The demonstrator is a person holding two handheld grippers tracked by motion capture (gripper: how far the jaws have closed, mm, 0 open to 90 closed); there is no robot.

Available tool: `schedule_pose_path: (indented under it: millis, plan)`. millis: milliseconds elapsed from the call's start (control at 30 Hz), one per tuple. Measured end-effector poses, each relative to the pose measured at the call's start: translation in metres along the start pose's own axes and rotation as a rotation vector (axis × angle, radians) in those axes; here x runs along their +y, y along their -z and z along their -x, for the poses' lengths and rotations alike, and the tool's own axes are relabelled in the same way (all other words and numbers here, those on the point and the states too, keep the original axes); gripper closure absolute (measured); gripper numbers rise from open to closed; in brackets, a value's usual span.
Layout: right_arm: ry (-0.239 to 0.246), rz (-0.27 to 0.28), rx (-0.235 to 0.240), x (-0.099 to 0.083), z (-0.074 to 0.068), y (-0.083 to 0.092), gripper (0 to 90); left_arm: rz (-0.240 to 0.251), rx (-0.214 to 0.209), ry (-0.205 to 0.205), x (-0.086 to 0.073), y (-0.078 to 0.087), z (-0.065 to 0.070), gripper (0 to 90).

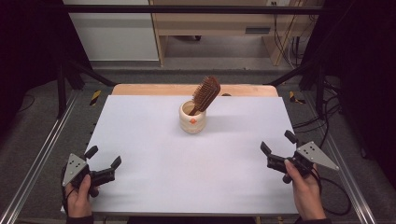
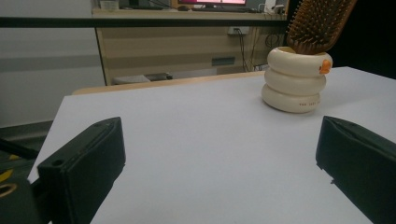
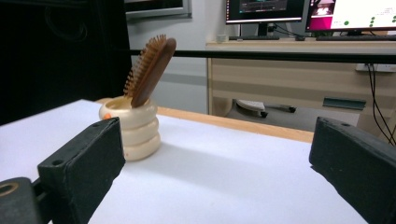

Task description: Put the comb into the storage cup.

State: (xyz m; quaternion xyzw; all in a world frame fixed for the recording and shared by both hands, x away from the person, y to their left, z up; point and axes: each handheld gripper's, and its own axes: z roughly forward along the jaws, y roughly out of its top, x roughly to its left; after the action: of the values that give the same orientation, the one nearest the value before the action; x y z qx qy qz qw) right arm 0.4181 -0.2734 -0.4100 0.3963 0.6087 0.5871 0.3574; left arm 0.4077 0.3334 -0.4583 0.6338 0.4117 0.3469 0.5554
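Note:
A cream ringed holder stands upright near the back middle of the white table, with a brown wooden hairbrush leaning in it, bristle head up and tilted right. The left gripper view has the holder and hairbrush at its upper right; the right gripper view has the holder and hairbrush at its left. My left gripper rests open at the table's front left corner. My right gripper is open near the front right edge. Both are far from the holder and hold nothing.
A wooden board edge sticks out behind the white surface. Metal rails run along both sides of the table. Cables trail on the floor at the right. A desk with monitors stands beyond.

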Motion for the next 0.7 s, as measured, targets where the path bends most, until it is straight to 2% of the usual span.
schedule_pose_path:
  millis: [233, 400, 567, 700]
  plan:
    - [-0.007, -0.035, 0.004, -0.022, 0.003, 0.008, 3.5, 0.0, 0.004, 0.011, -0.001, 0.001, -0.002, 1.4]
    - [-0.002, -0.055, 0.007, -0.039, 0.0, 0.011, 3.6, -0.008, -0.008, -0.012, 0.0, -0.001, 0.003, 1.3]
    - [-0.022, -0.06, 0.057, -0.05, -0.004, 0.009, 4.5, -0.016, -0.014, -0.016, -0.001, -0.002, 0.005, 1.3]
    - [-0.017, -0.071, 0.089, -0.058, -0.009, 0.006, 4.7, -0.008, -0.014, -0.012, -0.001, -0.001, 0.003, 1.3]
